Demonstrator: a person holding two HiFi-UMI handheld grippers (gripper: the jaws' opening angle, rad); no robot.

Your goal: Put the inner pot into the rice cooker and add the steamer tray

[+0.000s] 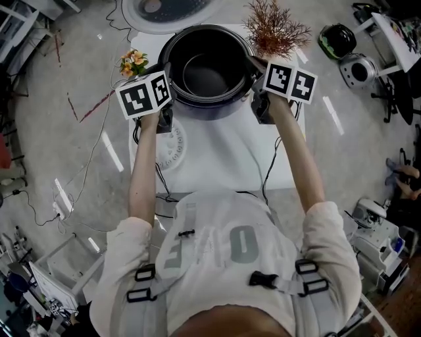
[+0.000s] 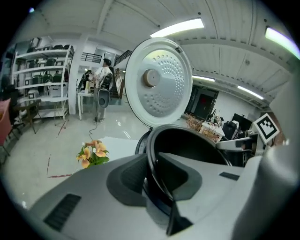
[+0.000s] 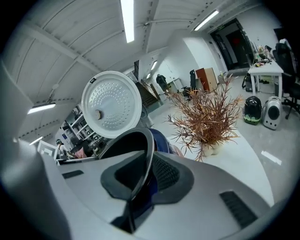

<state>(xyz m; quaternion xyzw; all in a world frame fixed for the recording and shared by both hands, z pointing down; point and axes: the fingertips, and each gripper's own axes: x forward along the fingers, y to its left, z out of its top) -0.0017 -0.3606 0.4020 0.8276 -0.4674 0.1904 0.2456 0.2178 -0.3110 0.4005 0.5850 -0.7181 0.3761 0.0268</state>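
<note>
Noted inner pot (image 1: 207,69) sitting down inside dark-blue rice cooker (image 1: 210,112), upper centre of head view, on white worktop (image 1: 223,158). Saw black pot rim ringing the cooker's mouth. Found cooker lid (image 1: 164,10) swung open at top edge of frame. Both gripper views show its dimpled white inner face upright behind the pot.

Logged left hand-held gripper (image 1: 168,84) at left side of pot rim and right hand-held gripper (image 1: 258,71) at right side, opposite each other.

In left gripper view, found jaws a little apart, with the thin rim running up between the pads. Saw a narrow dark gap beside the rim, no clamp. Much the same in right gripper view: rim between the pads, and a sliver of blue cooker body showing between rim and one pad. Counted both as slightly open, gripping nothing.

Spotted white perforated tray (image 1: 174,148) lying flat on worktop, left of centre, partly under the left forearm, apart from the cooker.

Marked orange flowers (image 1: 133,63) just left of the cooker, beside the left gripper's marker cube. Marked dried reddish plant (image 1: 275,27) at upper right, close beside the cooker.
</note>
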